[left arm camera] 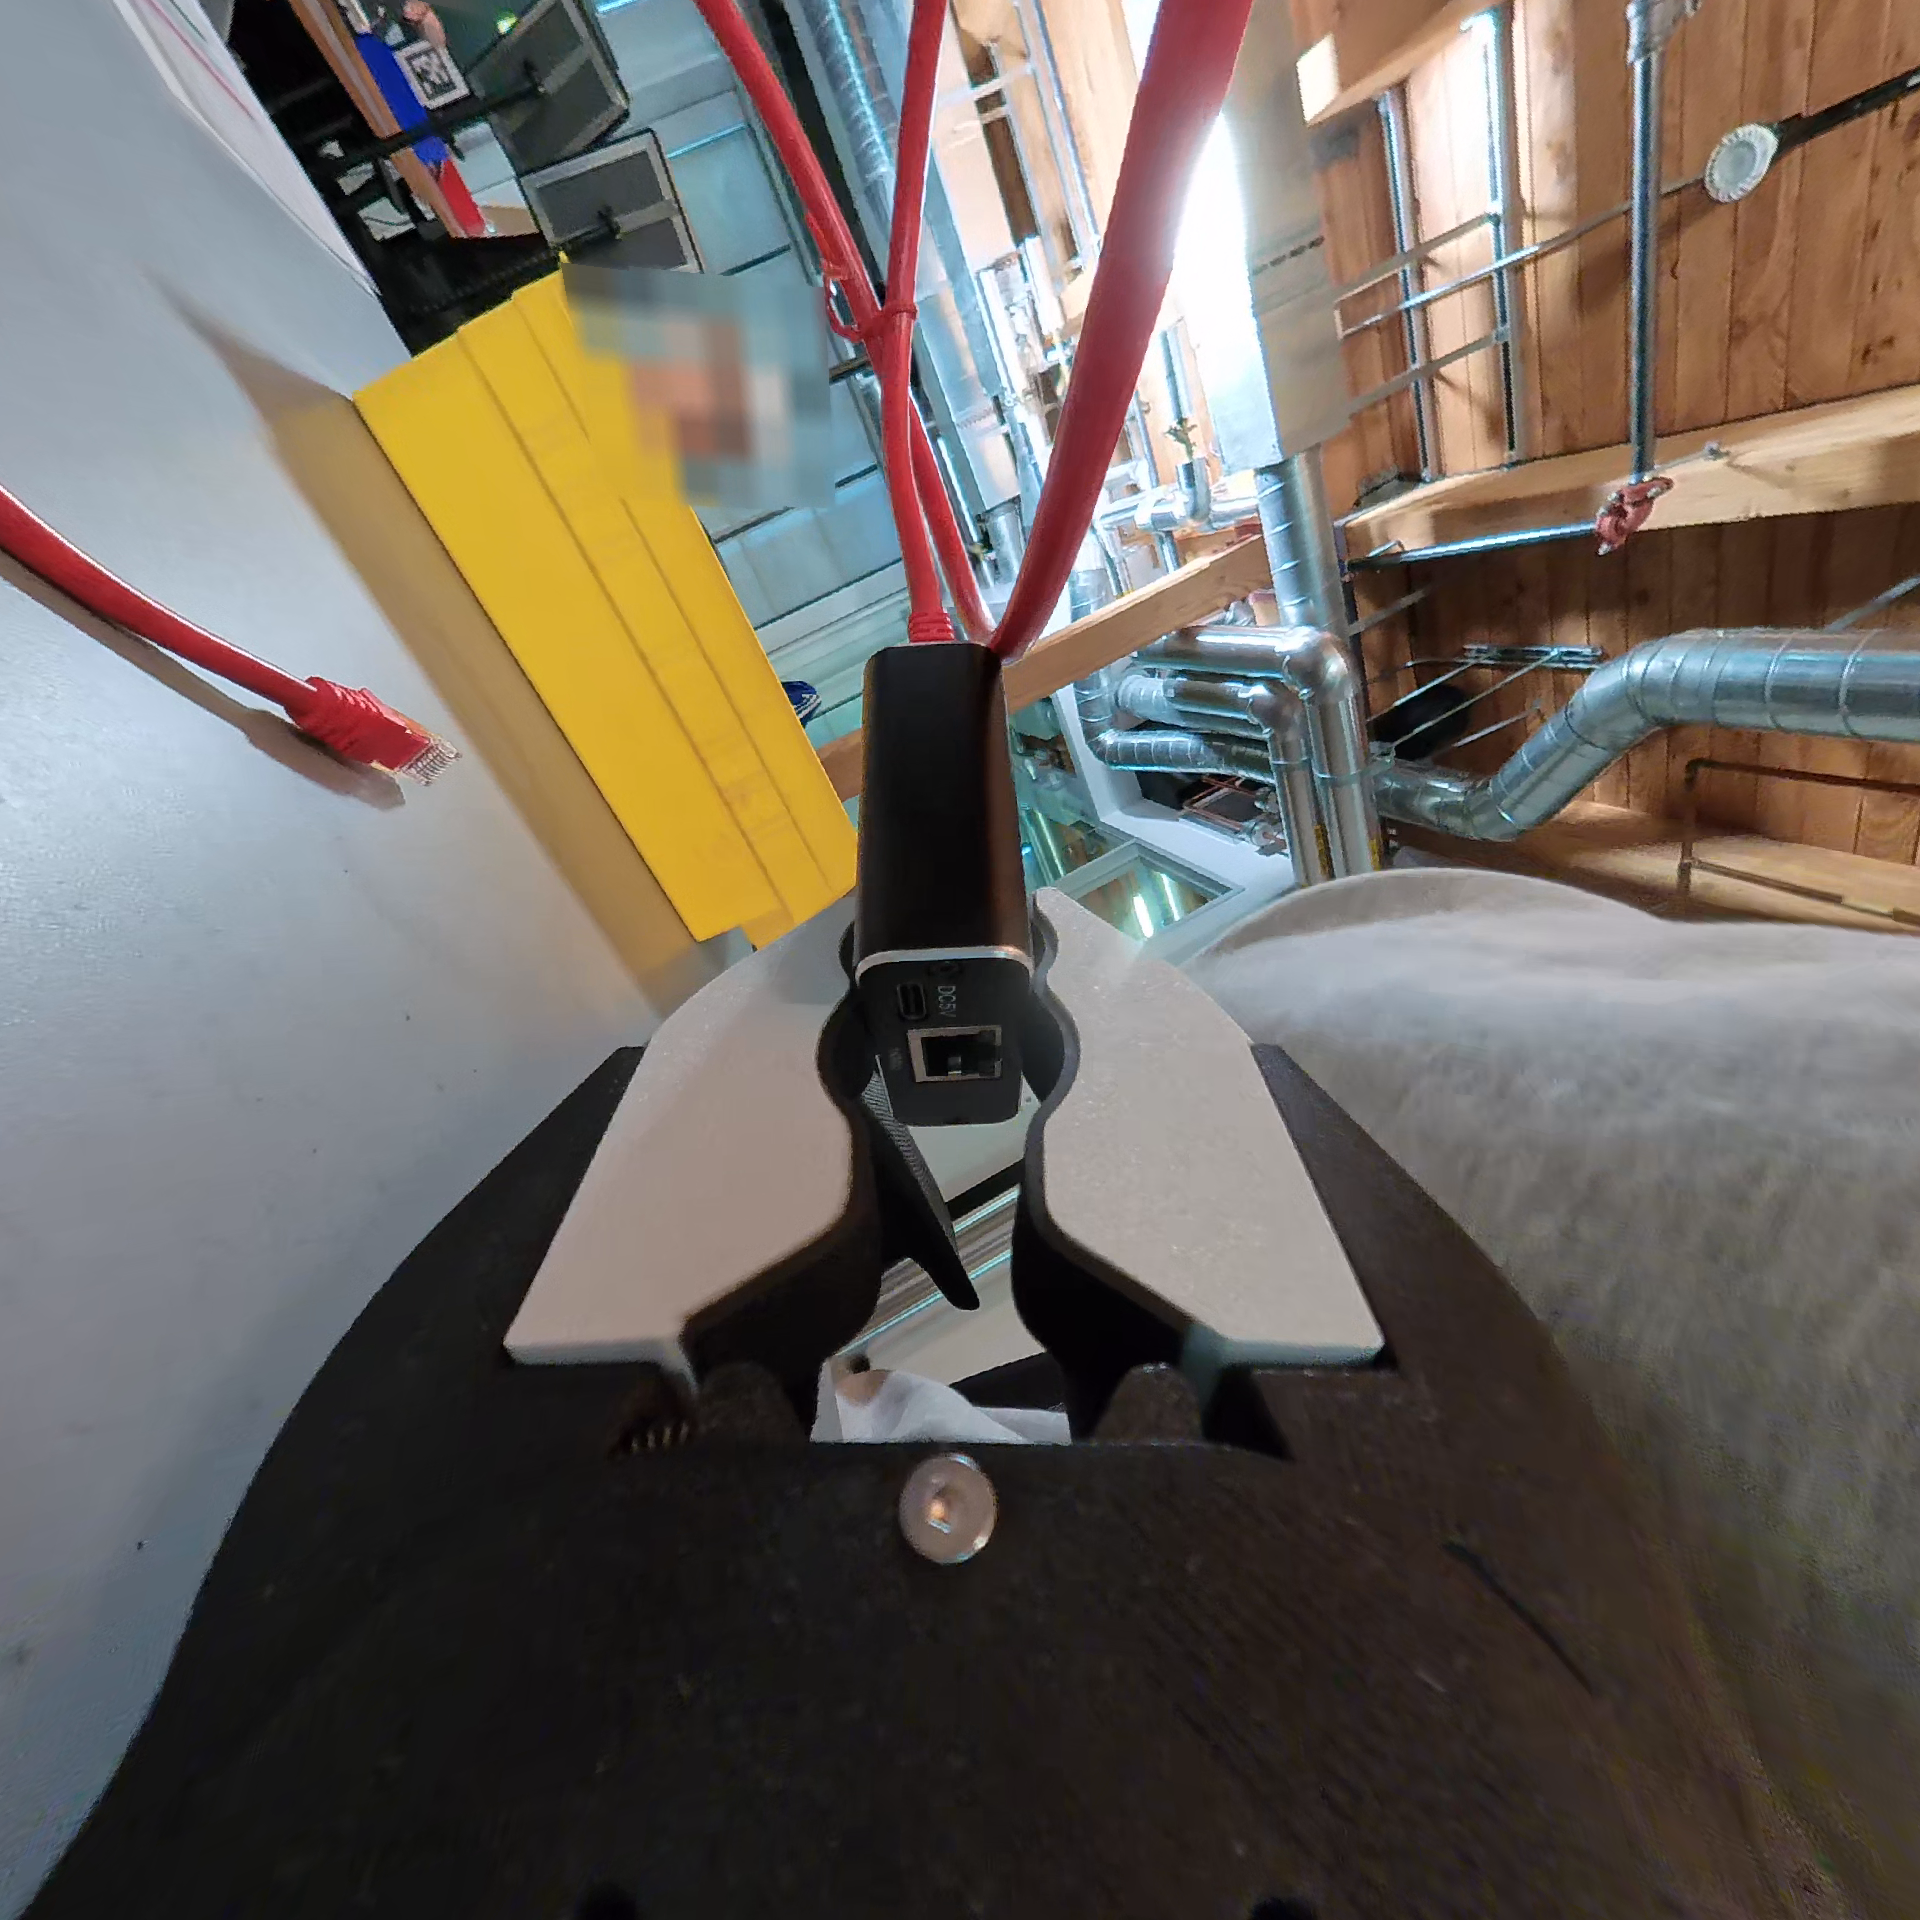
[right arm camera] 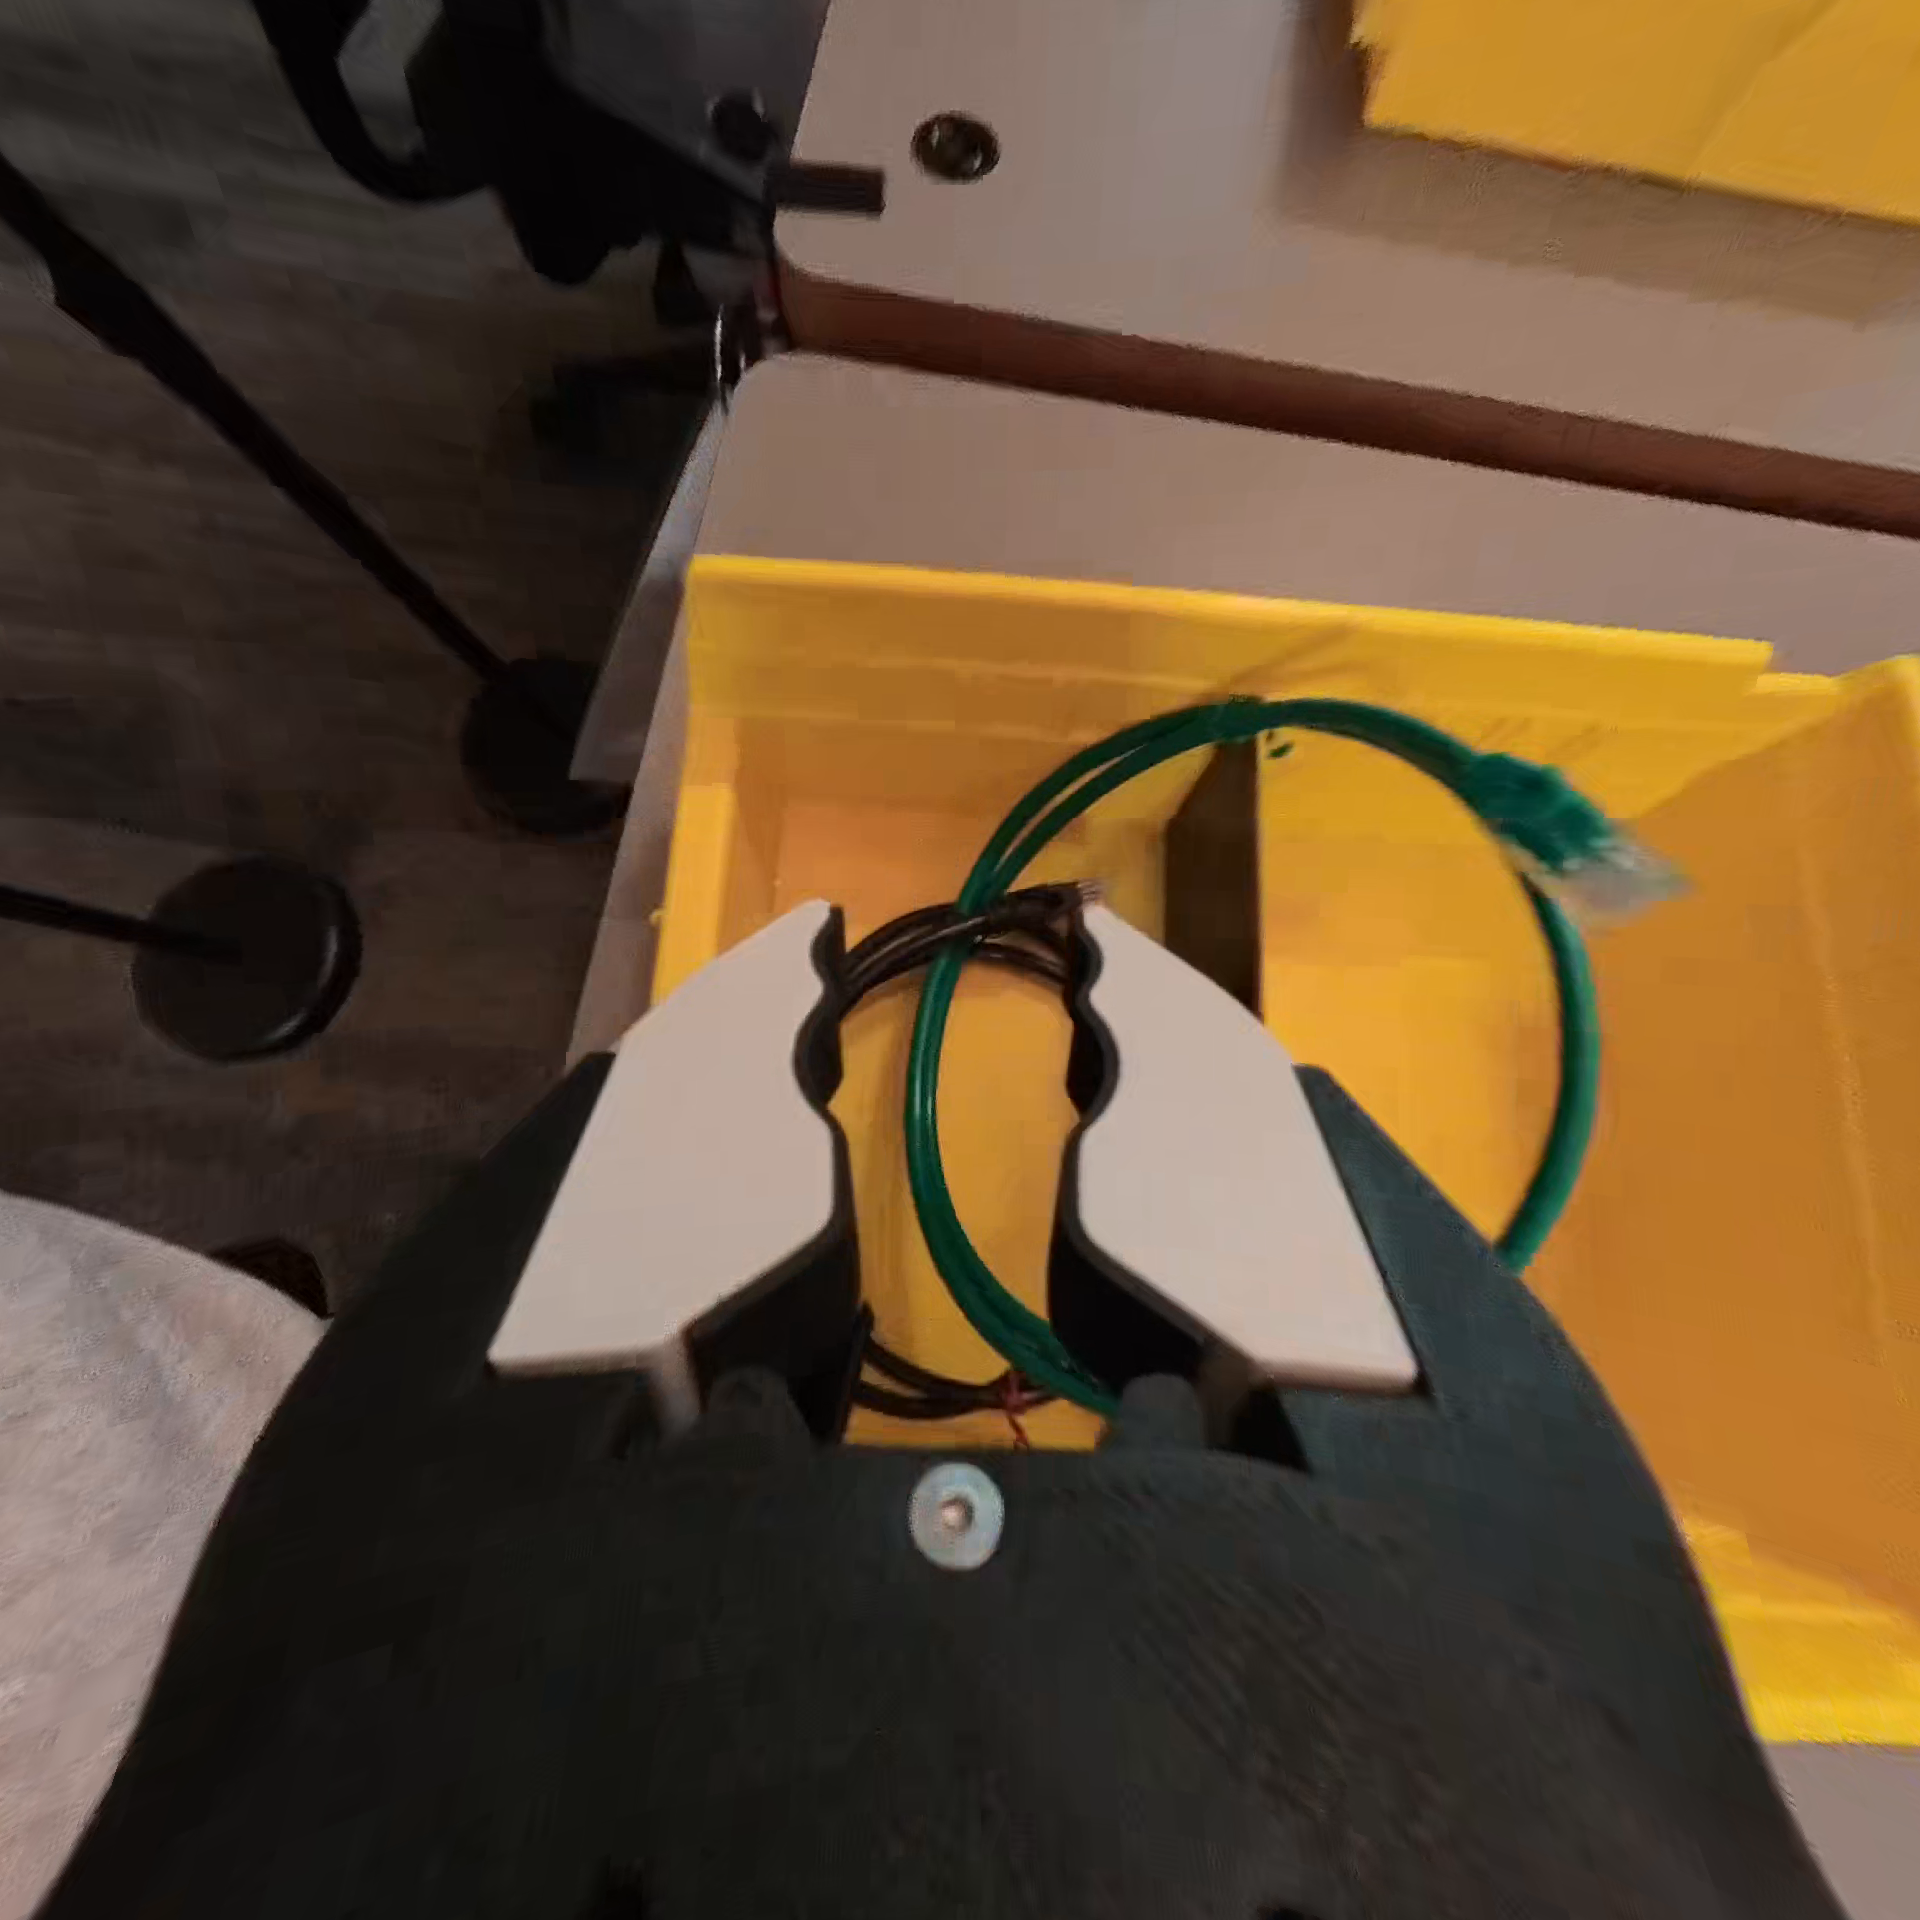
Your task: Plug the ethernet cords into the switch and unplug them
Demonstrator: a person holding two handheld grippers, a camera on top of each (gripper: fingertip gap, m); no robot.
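Note:
In the left wrist view my left gripper [left arm camera: 951, 935] is shut on a small black switch [left arm camera: 935, 790], held up in the air with an empty port facing the camera. Red ethernet cords [left arm camera: 1081, 343] run up from its far end. A loose red cord with a clear plug [left arm camera: 364, 722] lies on the white table [left arm camera: 208, 1039] to the left. In the right wrist view my right gripper [right arm camera: 956, 925] is open over a yellow bin [right arm camera: 1039, 613]. A coiled green ethernet cord [right arm camera: 1579, 1039] and a black cable bundle [right arm camera: 914, 935] pass between its fingers.
Stacked yellow bins [left arm camera: 582, 623] stand on the table beside the switch. A grey sleeve [left arm camera: 1558, 1143] is on the right. Another yellow bin [right arm camera: 1662, 94] sits on the far table. The table's left edge drops to a floor with black stand bases [right arm camera: 244, 956].

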